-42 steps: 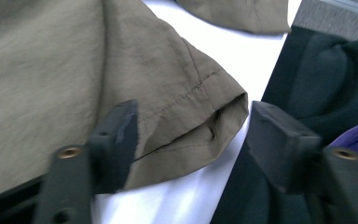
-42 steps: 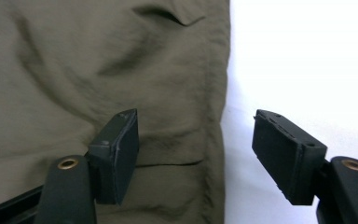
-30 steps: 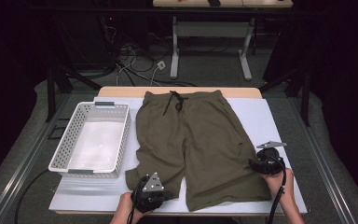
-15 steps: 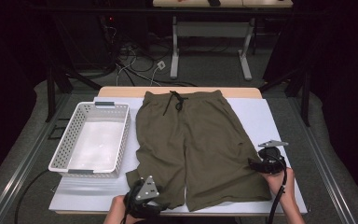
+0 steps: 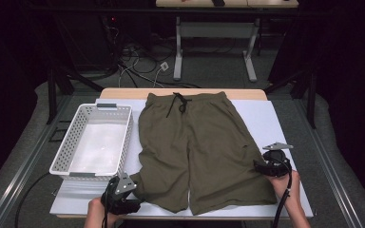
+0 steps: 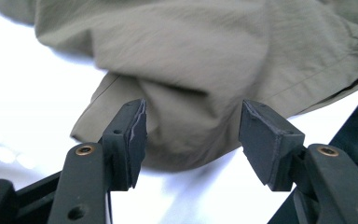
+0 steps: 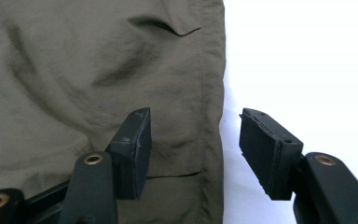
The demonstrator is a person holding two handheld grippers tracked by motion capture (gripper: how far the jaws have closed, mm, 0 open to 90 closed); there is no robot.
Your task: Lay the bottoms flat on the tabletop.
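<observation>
Olive-green shorts (image 5: 199, 142) lie flat on the white table cover, waistband and drawstring at the far side. My left gripper (image 5: 132, 192) is at the near left, by the hem corner of the left leg. In the left gripper view it (image 6: 193, 123) is open, and the bunched hem corner (image 6: 168, 135) lies just beyond its jaws. My right gripper (image 5: 258, 166) is at the outer edge of the right leg. It (image 7: 193, 128) is open too, one jaw over the fabric and the other over the bare cover, straddling the side seam (image 7: 212, 93).
A white perforated basket (image 5: 62, 161) stands left of the shorts with nothing in it. White table cover (image 5: 275, 123) shows to the right of the shorts. The table's near edge runs just below both hands. Cables and desk legs lie on the floor beyond.
My left gripper has shifted left along the near edge, from over the left leg's hem to its outer corner. The right gripper has hardly moved.
</observation>
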